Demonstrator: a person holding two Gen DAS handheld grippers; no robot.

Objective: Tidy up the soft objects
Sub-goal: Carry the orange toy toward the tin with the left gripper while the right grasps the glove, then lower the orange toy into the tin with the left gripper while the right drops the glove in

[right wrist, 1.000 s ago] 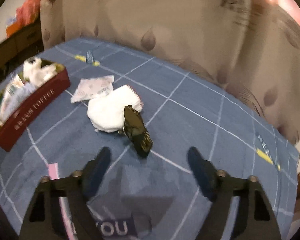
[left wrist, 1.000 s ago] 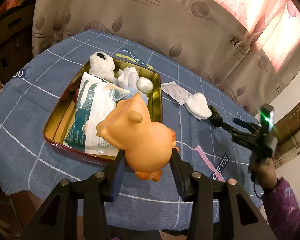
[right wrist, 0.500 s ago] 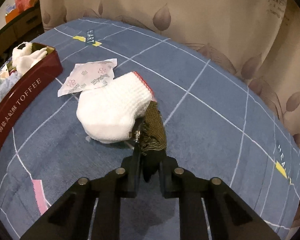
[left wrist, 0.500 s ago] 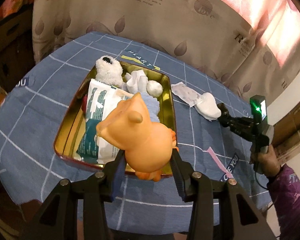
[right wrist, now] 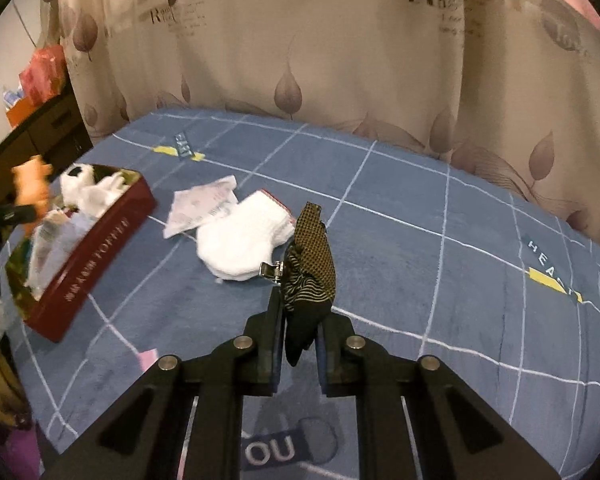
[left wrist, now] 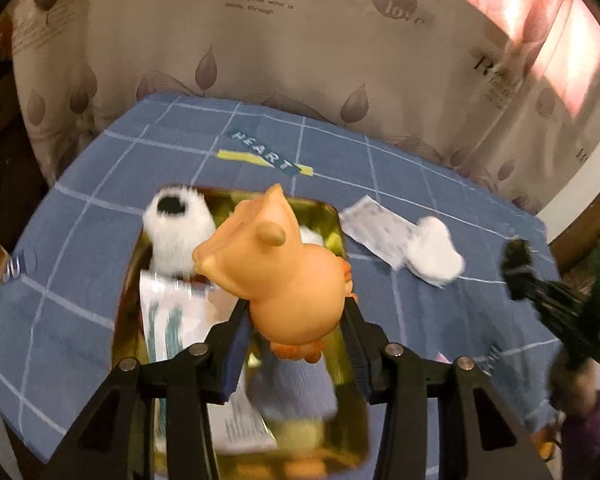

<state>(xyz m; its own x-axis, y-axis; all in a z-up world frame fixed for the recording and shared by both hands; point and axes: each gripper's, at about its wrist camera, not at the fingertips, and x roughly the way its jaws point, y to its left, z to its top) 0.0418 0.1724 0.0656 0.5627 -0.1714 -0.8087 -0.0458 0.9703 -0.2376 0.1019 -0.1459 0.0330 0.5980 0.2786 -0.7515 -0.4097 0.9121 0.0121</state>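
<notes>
Toffee tin (left wrist: pixel 336 232), centre frame, holds fluffy plush (left wrist: pixel 178 236); left gripper (left wrist: pixel 296 320) clamps rubbery orange duck (left wrist: pixel 284 276), right gripper (right wrist: pixel 298 332) pinches patterned fabric (right wrist: pixel 310 264).

Crowded tin (left wrist: pixel 342 240), fluffy toy (left wrist: pixel 178 236) at its far end; bare blue cloth (right wrist: pixel 440 280) right of the white sock (right wrist: pixel 246 244).

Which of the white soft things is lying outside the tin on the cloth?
The white knitted sock, flat on the blue cloth beside the paper packet; the fluffy white pieces sit inside the tin.
</notes>
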